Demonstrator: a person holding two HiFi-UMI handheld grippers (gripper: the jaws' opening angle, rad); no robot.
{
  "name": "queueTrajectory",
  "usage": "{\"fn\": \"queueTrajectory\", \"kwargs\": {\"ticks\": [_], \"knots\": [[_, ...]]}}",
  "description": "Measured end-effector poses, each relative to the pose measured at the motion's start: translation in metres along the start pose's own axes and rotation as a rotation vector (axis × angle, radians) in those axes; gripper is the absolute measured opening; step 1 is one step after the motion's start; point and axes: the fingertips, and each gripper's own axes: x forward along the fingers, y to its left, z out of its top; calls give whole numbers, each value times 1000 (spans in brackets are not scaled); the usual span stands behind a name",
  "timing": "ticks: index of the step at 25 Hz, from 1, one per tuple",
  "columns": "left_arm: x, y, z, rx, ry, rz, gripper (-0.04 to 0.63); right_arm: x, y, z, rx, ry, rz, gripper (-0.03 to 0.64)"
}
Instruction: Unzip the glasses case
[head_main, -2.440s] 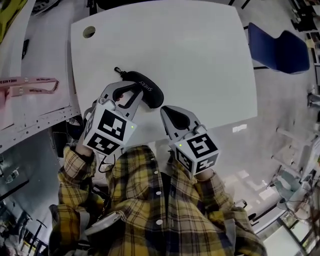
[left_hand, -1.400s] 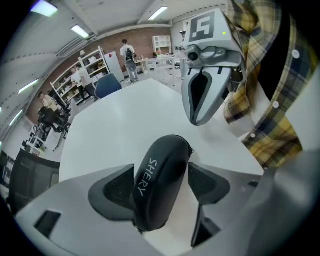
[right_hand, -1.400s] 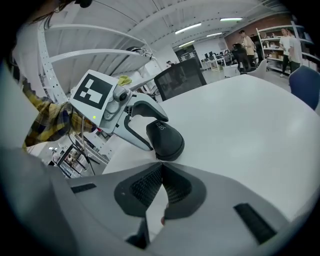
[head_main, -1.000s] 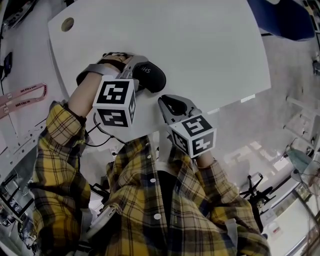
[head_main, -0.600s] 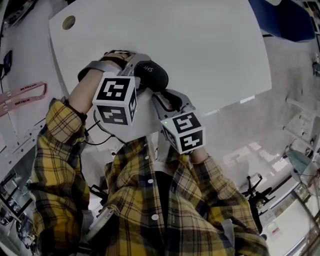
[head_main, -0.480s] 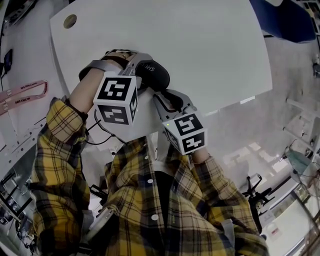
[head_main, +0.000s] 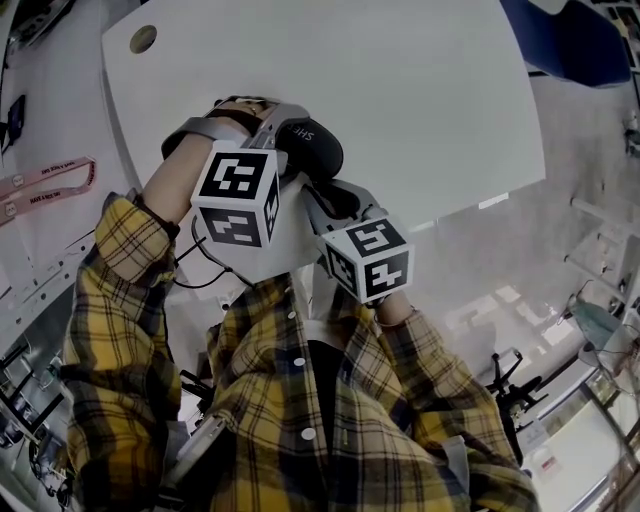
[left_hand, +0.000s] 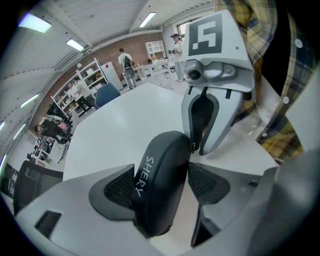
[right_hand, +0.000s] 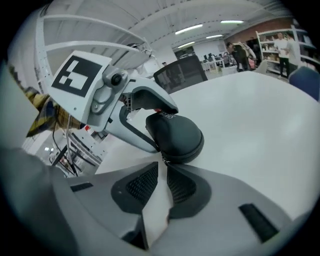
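A wide workroom with strip lights overhead, a brick back wall and open shelves (left_hand: 92, 75), a few people standing far off by them; nearer, one white table (head_main: 400, 100) with a single round hole (head_main: 143, 39) at its far left corner.

One black glasses case (head_main: 312, 148) lies on the table near the edge closest to the person; the word "SHERY" runs along its lid in white letters, legible in the left gripper view and partly in the head view; its zip looks closed all round.

The left gripper (left_hand: 161, 185) has the case clamped across its width, a ribbed pad against each long side.

The right gripper (right_hand: 162, 172) meets the case's end nearest the person; its jaws are drawn almost together at the tips, and the small zip pull (right_hand: 164, 161) appears pinched between them.

Two marker cubes, one per gripper, each face a black-and-white square pattern without readable words.

Below them, the person's yellow plaid shirt (head_main: 300, 420); at the left of the head view one pink lanyard (head_main: 45, 185), its print too small to read; at the top right a blue chair (head_main: 580, 40).
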Motion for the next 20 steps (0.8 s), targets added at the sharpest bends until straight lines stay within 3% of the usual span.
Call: {"fn": "queueTrajectory", "kwargs": {"ticks": [3,9,14,20], "knots": [[-1,1,1,-1,-2,2,322,-4,-3,4,115,-33,-6,51],[0,0,0,-1,-5,2,322,-7,0,7,138,-101,-24,50],[0,0,1,-2,-6,1,322,-7,-5,9,258,-147,-64,32],[1,1,3,-4,-4,11,322,-7,-9,8,297,-162,-128,17]]}}
